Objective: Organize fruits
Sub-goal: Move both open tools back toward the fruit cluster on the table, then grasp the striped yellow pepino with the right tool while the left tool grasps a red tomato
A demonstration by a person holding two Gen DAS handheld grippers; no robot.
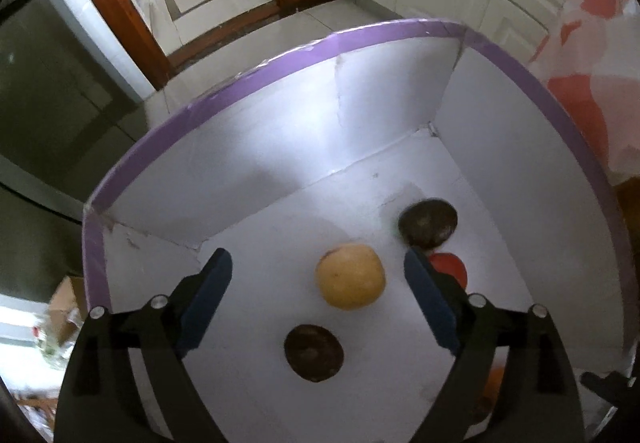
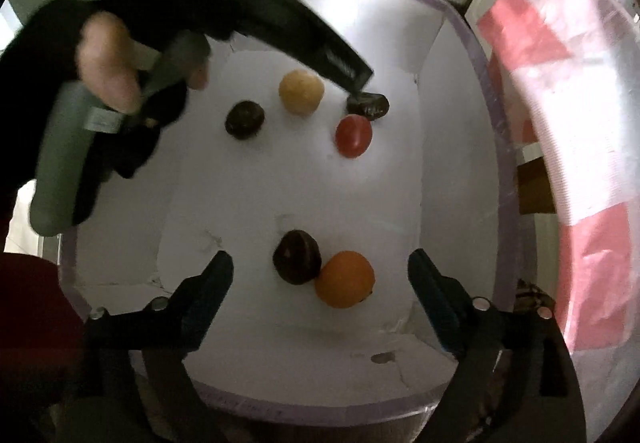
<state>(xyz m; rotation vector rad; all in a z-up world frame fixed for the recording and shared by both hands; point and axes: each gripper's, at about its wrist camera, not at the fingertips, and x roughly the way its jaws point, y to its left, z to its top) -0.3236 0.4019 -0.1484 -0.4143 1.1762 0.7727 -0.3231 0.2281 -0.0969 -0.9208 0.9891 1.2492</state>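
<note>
A white box with a purple rim holds the fruit. My left gripper hangs open over its floor. A yellow fruit and a dark round fruit lie between its fingers, untouched. Another dark fruit and a red fruit sit by the right finger, which partly hides the red one. My right gripper is open above a dark fruit and an orange fruit, which touch. Farther in lie the yellow fruit, two dark ones and the red fruit.
A pink and white plastic bag hangs by the box's right wall. A hand grips the left tool's grey handle over the box's far left. A wooden door frame and tiled floor lie beyond the box.
</note>
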